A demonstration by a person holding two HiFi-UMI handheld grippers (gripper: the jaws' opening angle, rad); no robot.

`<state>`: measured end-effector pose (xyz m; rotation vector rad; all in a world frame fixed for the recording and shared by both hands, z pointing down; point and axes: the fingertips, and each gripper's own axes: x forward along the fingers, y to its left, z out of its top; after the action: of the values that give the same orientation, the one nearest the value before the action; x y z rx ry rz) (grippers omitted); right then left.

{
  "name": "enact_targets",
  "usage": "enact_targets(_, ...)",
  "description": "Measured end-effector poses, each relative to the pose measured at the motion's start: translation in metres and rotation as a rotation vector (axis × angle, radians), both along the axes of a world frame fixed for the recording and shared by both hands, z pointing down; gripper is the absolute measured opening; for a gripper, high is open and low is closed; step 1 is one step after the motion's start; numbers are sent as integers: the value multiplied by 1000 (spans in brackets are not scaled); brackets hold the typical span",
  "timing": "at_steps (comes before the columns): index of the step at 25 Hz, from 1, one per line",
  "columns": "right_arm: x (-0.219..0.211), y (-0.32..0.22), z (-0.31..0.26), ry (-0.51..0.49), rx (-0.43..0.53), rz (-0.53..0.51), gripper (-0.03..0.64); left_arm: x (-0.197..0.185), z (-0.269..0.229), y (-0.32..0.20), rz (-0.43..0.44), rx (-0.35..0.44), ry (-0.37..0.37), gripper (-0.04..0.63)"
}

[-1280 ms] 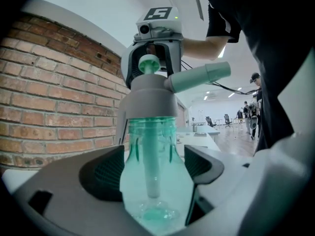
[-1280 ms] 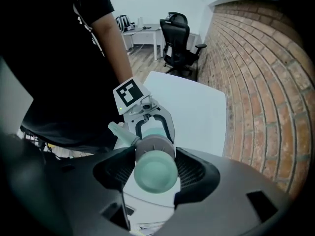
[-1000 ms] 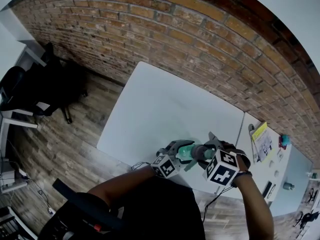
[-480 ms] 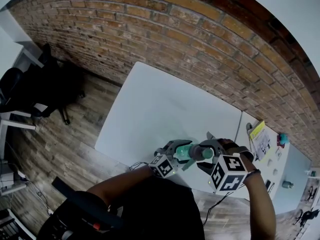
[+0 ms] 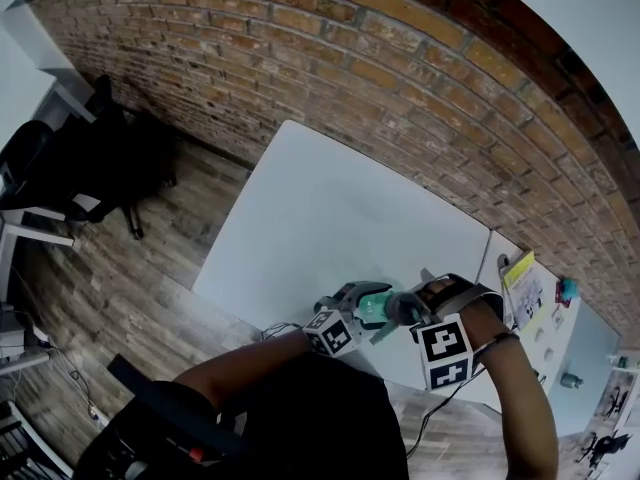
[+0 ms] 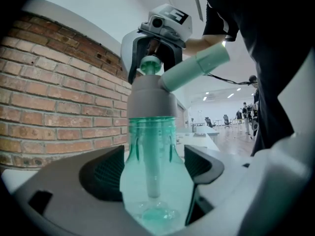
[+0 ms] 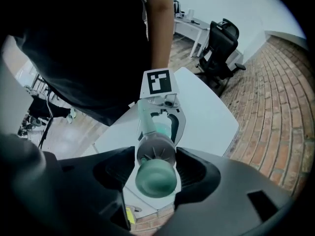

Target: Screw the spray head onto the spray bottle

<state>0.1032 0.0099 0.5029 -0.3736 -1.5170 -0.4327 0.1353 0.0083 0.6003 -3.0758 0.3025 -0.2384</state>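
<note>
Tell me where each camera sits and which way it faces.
Head view: on the person's head, looking steeply down at the white table; both forearms, left gripper and right gripper show.
Left gripper view: on the left gripper, looking level along its jaws, shut on the spray bottle; the person's torso shows.
Right gripper view: on the right gripper, looking straight down at the spray head between its jaws; the left arm and torso show.
Both gripper views share the spray head.

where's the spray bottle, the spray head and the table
spray bottle [image 6: 156,181]: left gripper view, its clear green body.
spray head [image 6: 150,98]: left gripper view, its grey collar.
table [image 5: 330,208]: head view, bare white top.
</note>
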Motion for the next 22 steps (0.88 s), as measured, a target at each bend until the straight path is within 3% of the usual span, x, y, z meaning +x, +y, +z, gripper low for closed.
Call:
enact_targets(4, -1, 0, 8, 23, 17, -41, 261, -2, -2, 0, -6, 2, 0, 362)
enact_targets(9, -3, -1, 9, 4, 11, 12, 261, -3, 1, 1, -1, -5, 2, 362)
enact_targets(22, -6, -6, 8, -131, -86, 534, 261, -3, -1, 2, -2, -6, 0, 362)
